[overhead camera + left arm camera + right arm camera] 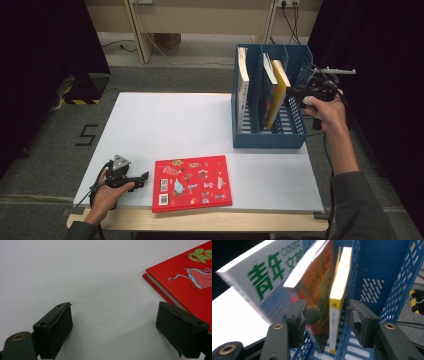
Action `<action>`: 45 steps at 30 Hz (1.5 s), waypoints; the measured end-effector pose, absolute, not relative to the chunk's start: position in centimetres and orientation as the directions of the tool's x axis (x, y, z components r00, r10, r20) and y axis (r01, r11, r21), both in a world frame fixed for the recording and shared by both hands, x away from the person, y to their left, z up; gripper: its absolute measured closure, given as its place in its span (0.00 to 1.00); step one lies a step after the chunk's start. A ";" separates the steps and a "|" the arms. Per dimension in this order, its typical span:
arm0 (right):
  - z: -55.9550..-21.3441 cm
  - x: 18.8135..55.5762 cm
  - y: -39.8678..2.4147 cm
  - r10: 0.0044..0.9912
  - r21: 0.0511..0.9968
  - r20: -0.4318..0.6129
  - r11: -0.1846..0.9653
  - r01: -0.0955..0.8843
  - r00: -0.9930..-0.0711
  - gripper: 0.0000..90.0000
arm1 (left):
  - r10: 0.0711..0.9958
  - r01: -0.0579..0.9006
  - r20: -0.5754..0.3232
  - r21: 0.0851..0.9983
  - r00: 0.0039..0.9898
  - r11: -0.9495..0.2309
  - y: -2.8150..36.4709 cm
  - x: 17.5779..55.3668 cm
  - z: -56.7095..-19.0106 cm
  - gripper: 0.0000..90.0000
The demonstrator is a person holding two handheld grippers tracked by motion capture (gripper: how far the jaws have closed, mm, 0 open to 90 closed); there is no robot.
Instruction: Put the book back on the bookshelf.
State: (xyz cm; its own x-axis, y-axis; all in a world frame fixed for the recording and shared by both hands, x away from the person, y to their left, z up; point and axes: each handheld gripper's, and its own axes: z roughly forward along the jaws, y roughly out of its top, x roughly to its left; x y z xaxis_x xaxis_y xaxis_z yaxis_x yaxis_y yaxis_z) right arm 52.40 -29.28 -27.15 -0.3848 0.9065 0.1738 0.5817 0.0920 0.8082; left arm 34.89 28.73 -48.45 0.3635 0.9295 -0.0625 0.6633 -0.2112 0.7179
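Standing open astride the yellow book [339,297] in the blue rack [295,137], right claw [325,317] pressing nothing, leaving it upright for filing. Crowding its left: an orange book [318,290], a white magazine [262,277]. Resting wide and empty on the table [87,277], left claw [113,325], red book [190,282] touching its right jaw.

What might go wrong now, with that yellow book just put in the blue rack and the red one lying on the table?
1. The yellow book leans in the blue rack, between the open jaws of the right hand-held gripper. A jaw pulling away might catch it and tip it.
2. The orange book beside it also leans, so a nudge may topple both.
3. The red book lies close to the table's near edge; the left hand-held gripper could push it off.
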 end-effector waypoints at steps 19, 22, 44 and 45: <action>-30.4 46.6 -27.7 0.853 0.809 0.177 0.158 0.566 -0.490 0.39 | 0.930 0.664 -0.064 0.718 0.363 -0.210 28.7 34.9 -48.5 0.14; -31.1 45.6 -26.8 0.846 0.812 0.179 0.161 0.561 -0.502 0.36 | 0.930 0.663 -0.064 0.719 0.363 -0.210 28.7 34.9 -48.5 0.14; -37.2 40.7 -22.6 0.814 0.780 0.205 0.199 0.593 -0.543 0.29 | 0.928 0.663 -0.064 0.717 0.367 -0.213 28.7 34.8 -48.4 0.14; -37.4 40.6 -22.4 0.810 0.775 0.206 0.207 0.597 -0.549 0.28 | 0.927 0.664 -0.064 0.717 0.368 -0.214 28.7 34.8 -48.4 0.14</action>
